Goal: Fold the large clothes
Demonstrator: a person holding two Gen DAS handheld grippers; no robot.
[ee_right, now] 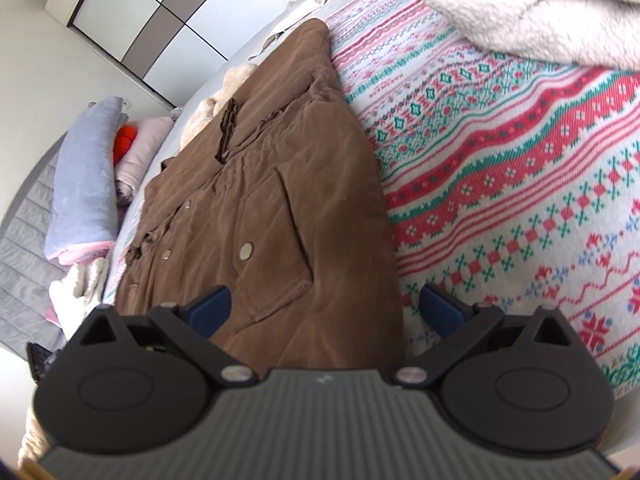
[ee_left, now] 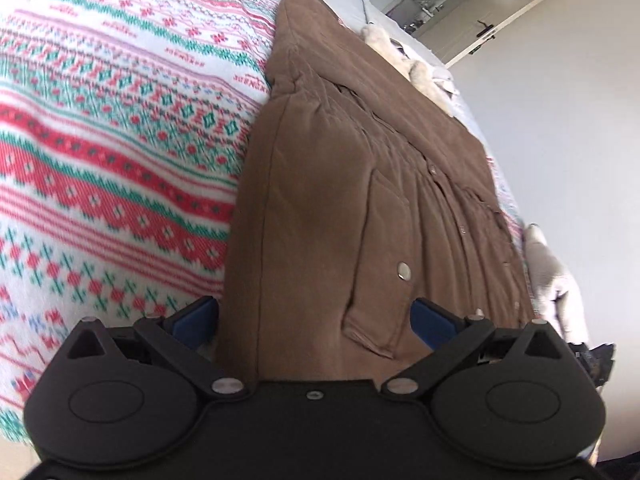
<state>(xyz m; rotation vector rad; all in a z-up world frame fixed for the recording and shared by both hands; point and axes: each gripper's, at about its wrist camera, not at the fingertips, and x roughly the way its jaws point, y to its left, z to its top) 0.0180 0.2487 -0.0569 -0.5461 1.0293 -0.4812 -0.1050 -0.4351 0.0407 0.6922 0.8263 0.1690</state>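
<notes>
A: Left hand-held gripper (ee_left: 314,316)?
B: Spread wide, nothing clamped. Blue fingertips (ee_left: 196,316) far apart, one on each side of the near edge of the brown coat (ee_left: 340,184). Contact with the cloth impossible to judge from here.

A: And the right hand-held gripper (ee_right: 326,310)?
B: Also spread wide and released. Left fingertip (ee_right: 212,308) above the coat near the flap pocket (ee_right: 276,248), right one over the patterned blanket (ee_right: 520,184), just past the coat's edge.

A: Place of the coat?
B: Flat on the bed, on top of the red, green and white knitted-pattern blanket, lengthwise away from both cameras. Front side up, with metal snap buttons (ee_right: 247,250) in a row and a ruffled strip toward the collar.

A: Anything around?
B: Cream fluffy fabric (ee_right: 532,4) at the top right of the right view, touching the blanket. Rolled lilac blanket (ee_right: 86,184) and an orange item (ee_right: 127,140) on the far left, well apart from the coat. White wardrobe (ee_right: 160,12) behind. In the left view, a pale door with a dark handle (ee_left: 486,34) far back.
</notes>
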